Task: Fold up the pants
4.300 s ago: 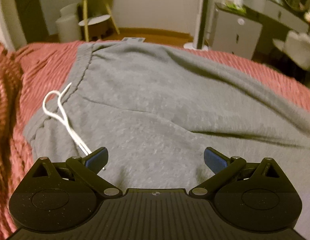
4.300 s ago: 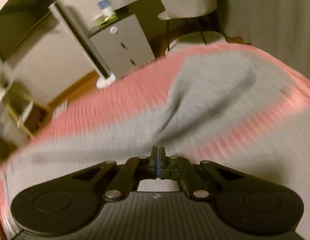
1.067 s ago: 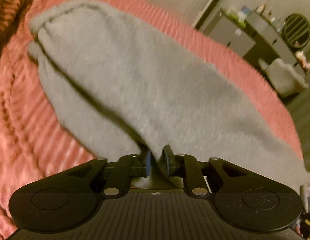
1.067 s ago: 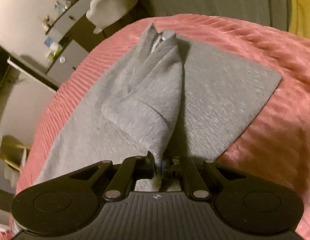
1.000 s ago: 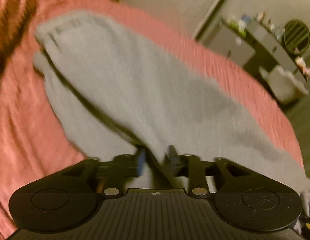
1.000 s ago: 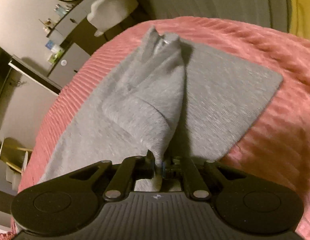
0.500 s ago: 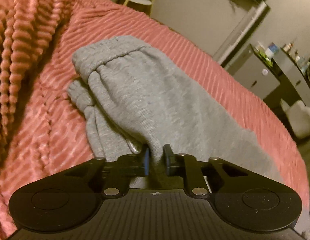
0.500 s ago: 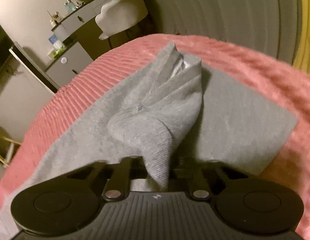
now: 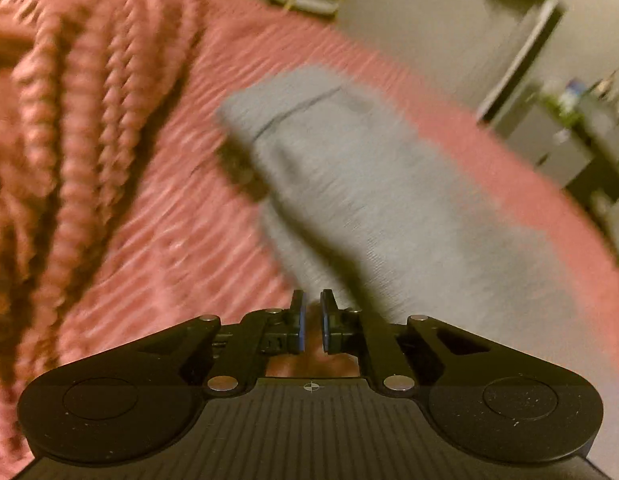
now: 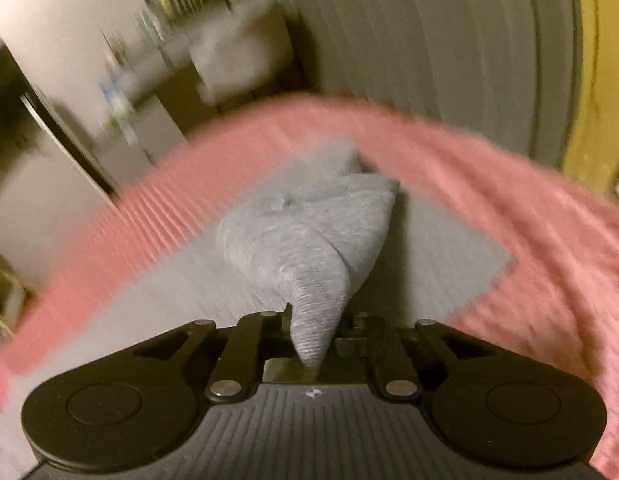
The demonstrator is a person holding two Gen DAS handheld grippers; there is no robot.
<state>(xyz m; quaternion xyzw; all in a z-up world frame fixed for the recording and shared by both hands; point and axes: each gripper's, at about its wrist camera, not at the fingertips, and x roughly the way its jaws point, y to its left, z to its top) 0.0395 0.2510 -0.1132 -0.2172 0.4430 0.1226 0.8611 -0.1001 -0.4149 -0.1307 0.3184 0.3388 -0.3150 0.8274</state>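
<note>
The grey sweatpants (image 9: pixel 349 184) lie on the pink ribbed bedspread (image 9: pixel 157 216), with the waistband end at the far left. My left gripper (image 9: pixel 311 320) shows a narrow gap between its blue pads with no cloth between them; it sits at the near edge of the pants. In the right wrist view the pants (image 10: pixel 309 248) lie folded over, and a bunched fold rises toward me. My right gripper (image 10: pixel 315 336) is shut on that fold, which hangs between the jaws and hides the pads. Both views are blurred.
A chunky knitted pink blanket (image 9: pixel 49 128) lies to the left of the pants. A grey cabinet (image 9: pixel 561 148) and a dresser stand beyond the bed. A grey curtain (image 10: pixel 429 40) and a white chair (image 10: pixel 237 60) stand beyond the far bed edge.
My left gripper has let go of the pants fold and drawn back toward the near edge. My right gripper keeps its hold and has moved, lifting the fold nearer the leg end.
</note>
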